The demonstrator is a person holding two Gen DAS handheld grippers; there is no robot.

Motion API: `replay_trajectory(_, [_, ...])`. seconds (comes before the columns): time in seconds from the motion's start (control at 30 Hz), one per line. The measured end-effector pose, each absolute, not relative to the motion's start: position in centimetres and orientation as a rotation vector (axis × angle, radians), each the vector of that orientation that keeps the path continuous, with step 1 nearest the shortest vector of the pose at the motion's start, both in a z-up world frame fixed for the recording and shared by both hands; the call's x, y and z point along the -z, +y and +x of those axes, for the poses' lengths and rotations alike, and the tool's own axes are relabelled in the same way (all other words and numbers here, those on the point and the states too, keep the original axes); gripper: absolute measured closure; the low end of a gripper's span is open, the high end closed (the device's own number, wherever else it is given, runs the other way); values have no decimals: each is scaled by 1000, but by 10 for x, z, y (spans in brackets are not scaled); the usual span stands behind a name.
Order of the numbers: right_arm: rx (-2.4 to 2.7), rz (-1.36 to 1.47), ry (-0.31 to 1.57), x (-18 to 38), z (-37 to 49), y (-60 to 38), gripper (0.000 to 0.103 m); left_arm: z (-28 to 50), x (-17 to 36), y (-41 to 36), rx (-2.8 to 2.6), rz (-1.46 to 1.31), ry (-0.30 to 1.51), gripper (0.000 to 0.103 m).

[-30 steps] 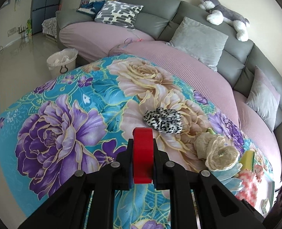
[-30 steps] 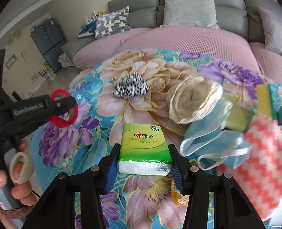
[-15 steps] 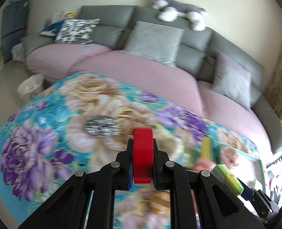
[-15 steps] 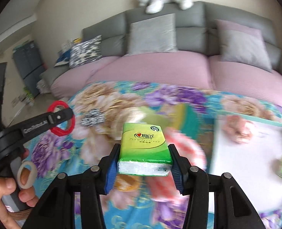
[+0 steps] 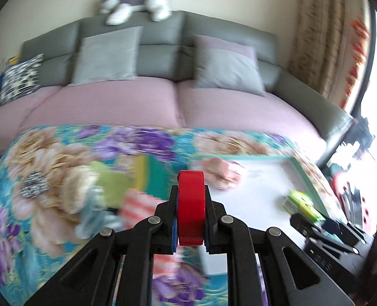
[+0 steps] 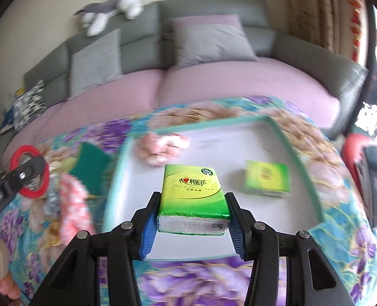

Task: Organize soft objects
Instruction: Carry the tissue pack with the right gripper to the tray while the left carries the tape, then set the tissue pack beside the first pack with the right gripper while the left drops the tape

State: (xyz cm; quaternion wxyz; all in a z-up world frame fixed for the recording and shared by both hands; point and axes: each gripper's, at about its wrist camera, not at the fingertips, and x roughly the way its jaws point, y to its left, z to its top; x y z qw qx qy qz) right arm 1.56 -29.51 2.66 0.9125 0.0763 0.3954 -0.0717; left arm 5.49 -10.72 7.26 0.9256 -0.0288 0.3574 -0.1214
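Observation:
My right gripper (image 6: 192,225) is shut on a green tissue pack (image 6: 192,195) and holds it above the near part of a white tray with a teal rim (image 6: 285,145). A second green tissue pack (image 6: 266,178) and a pink fluffy item (image 6: 163,145) lie in the tray. My left gripper (image 5: 190,225) is shut on a red ring (image 5: 190,204), held above the flowered cloth left of the tray (image 5: 303,170). The ring also shows in the right wrist view (image 6: 30,172).
Left of the tray lie a pink-and-white cloth (image 6: 72,209), a green sponge (image 6: 91,163), a blue mask (image 5: 91,214), a beige pouf (image 5: 73,191) and a black-and-white scrunchie (image 5: 34,187). A pink and grey sofa (image 5: 178,102) with cushions stands behind.
Both grippers have swung right, from the pile of soft things to the tray. The tissue pack now hangs over the tray. Both grips are unchanged.

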Motion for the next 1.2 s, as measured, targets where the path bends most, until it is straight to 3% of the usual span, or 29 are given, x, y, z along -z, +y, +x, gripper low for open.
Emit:
replay_trajectory(0.43, [246, 245, 925, 19, 21, -349, 51, 68, -13, -192, 339, 124, 873, 88])
replay_trajectory(1.07, [315, 223, 913, 25, 31, -358, 50, 87, 15, -200, 318, 146, 913, 86])
replay_trajectory(1.1, [322, 218, 913, 24, 30, -359, 50, 87, 12, -199, 322, 139, 906, 77])
replay_trajectory(1.13, [324, 216, 911, 22, 29, -359, 50, 87, 10, -199, 323, 136, 901, 56])
replay_trajectory(1.2, [328, 210, 917, 20, 29, -359, 42, 86, 7, -198, 326, 135, 896, 32])
